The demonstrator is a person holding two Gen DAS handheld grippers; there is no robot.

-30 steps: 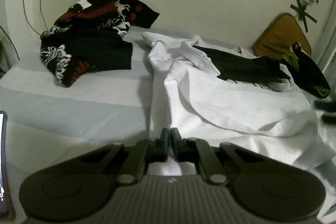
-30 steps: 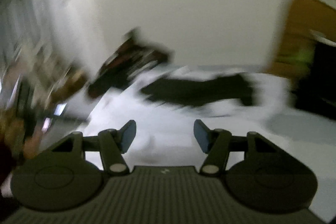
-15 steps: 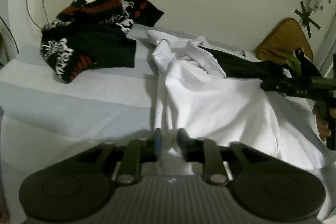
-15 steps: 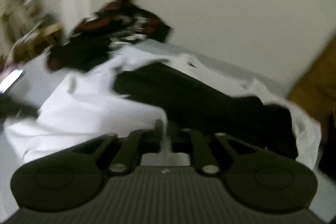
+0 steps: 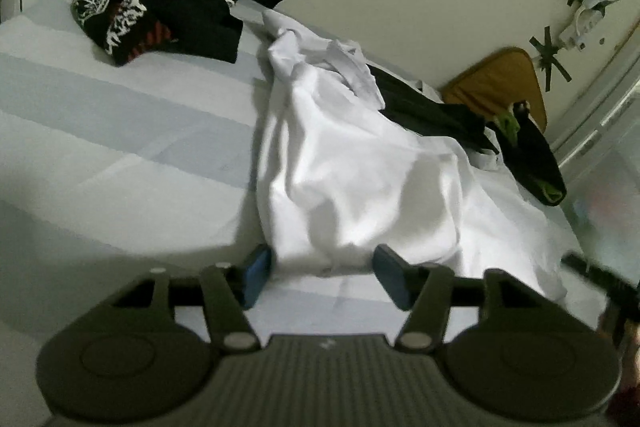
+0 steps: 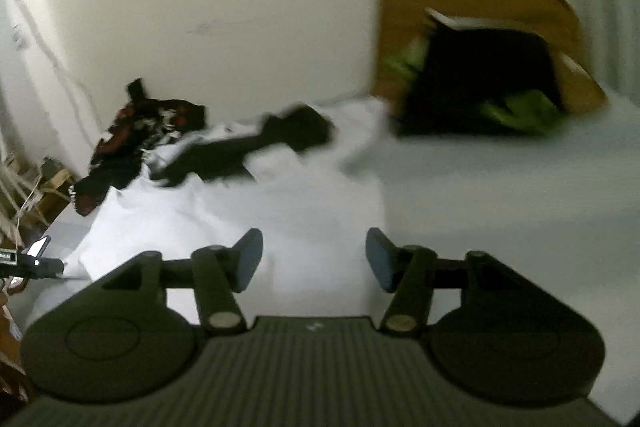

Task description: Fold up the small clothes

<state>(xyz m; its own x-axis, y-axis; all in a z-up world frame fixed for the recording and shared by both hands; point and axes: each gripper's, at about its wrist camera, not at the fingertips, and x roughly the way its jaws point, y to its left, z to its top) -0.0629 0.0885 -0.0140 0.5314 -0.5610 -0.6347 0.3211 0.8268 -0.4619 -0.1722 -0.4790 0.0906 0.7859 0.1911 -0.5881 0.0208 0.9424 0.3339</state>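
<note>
Tongs both gape, gripping nothing: my left gripper (image 5: 322,277) sits at the near hem of the white garment (image 5: 360,179), which runs away toward the wall; my right gripper (image 6: 314,263) hangs over its other side.

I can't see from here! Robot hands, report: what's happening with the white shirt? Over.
Left gripper open, right gripper open, both empty. White shirt lying rumpled on the bed, unfolded. Black garment draped over its far end, in the way.
</note>
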